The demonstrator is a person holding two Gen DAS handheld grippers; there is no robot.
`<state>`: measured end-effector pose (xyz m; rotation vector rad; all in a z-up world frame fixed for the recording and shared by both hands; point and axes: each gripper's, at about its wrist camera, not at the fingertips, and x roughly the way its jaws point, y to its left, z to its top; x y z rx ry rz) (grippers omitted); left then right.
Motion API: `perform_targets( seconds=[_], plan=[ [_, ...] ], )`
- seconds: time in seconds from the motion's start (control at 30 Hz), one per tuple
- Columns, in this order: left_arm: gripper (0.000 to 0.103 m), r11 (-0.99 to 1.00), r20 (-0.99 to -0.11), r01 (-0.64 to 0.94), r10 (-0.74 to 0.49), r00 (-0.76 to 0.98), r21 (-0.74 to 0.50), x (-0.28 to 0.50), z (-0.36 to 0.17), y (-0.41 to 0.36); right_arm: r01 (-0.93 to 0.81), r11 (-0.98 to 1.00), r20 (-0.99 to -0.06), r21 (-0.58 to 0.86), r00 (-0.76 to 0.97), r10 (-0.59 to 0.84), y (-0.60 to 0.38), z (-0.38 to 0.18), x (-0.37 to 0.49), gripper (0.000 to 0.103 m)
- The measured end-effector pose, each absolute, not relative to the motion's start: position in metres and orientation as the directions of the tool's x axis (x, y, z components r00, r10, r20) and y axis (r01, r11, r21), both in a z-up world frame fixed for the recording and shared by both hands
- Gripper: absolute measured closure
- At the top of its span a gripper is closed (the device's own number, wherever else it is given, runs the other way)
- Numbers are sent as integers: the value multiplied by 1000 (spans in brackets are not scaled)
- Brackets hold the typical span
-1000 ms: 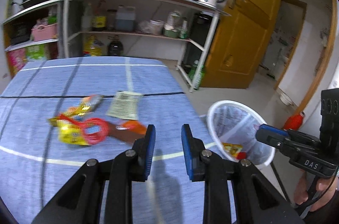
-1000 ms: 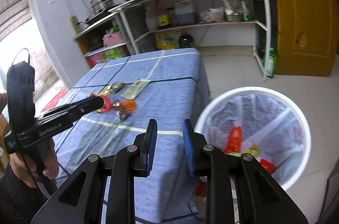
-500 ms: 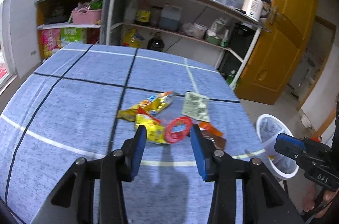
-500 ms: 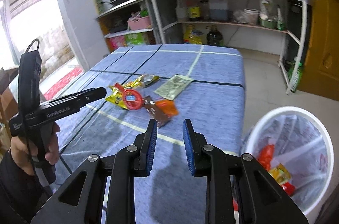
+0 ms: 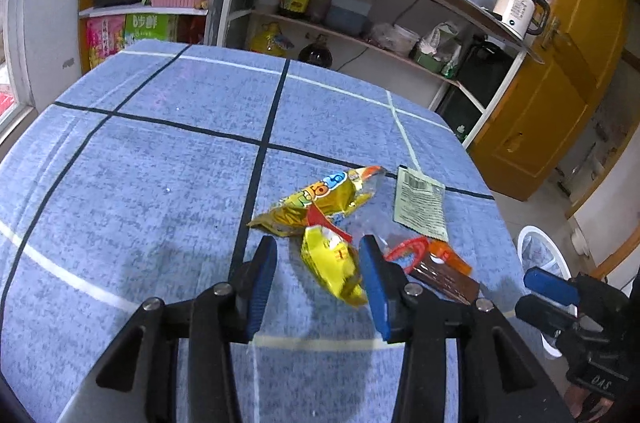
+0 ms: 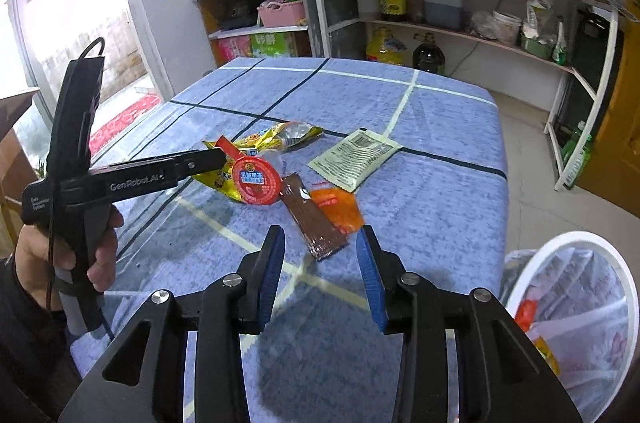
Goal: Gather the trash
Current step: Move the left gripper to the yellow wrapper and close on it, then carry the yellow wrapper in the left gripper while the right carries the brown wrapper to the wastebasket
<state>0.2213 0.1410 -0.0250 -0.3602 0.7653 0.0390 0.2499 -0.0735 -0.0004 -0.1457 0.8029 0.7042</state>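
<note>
Litter lies in a heap on the blue checked tablecloth [image 5: 160, 183]: two yellow snack wrappers [image 5: 320, 199], a red round lid [image 6: 256, 181], a brown sachet [image 6: 316, 219], an orange sachet [image 6: 336, 209] and a pale green sachet [image 6: 354, 157]. My left gripper [image 5: 318, 263] is open, with the nearer yellow wrapper [image 5: 332, 267] showing between its blue pads, which do not press it. In the right wrist view its tip [image 6: 218, 157] sits beside the red lid. My right gripper [image 6: 320, 247] is opening just short of the brown sachet's near end and holds nothing.
A white bin [image 6: 580, 239] lined with a bag stands on the floor off the table's right edge, with some wrappers inside. Metal shelves [image 5: 360, 39] with bottles and a kettle [image 5: 516, 7] stand behind the table. A yellow door [image 5: 560, 83] is at the right.
Both grippers swung away from the bin and came down over the litter heap. Both sets of jaws stand wider than before, the left widening first, then the right.
</note>
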Motion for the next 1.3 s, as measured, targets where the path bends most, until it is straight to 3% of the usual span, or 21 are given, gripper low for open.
perform_targets(
  seconds=[0.2,0.27,0.53,1.0,1.07,1.3],
  plan=[
    [59,939,-703,-145,-125,700,-311,232,-32,138,-670,737,-730,91,459,507,-55,-7,258,64],
    [69,941,-697,-126,-139,704,-315,231,-31,137,-680,730,-741,69,455,494,-49,-10,262,64],
    [77,947,-681,-120,-122,722,-297,212,-21,143,-710,704,-766,15,445,464,-32,-21,267,64],
    [79,944,-639,-94,-140,757,-318,187,-5,151,-755,655,-818,-26,393,420,-11,-35,253,65],
    [79,945,-635,-85,-144,759,-317,186,-4,149,-747,664,-817,-19,395,421,-11,-35,255,75],
    [79,947,-628,-74,-149,764,-314,179,-3,148,-729,685,-808,-10,410,424,-19,-31,249,87]
  ],
)
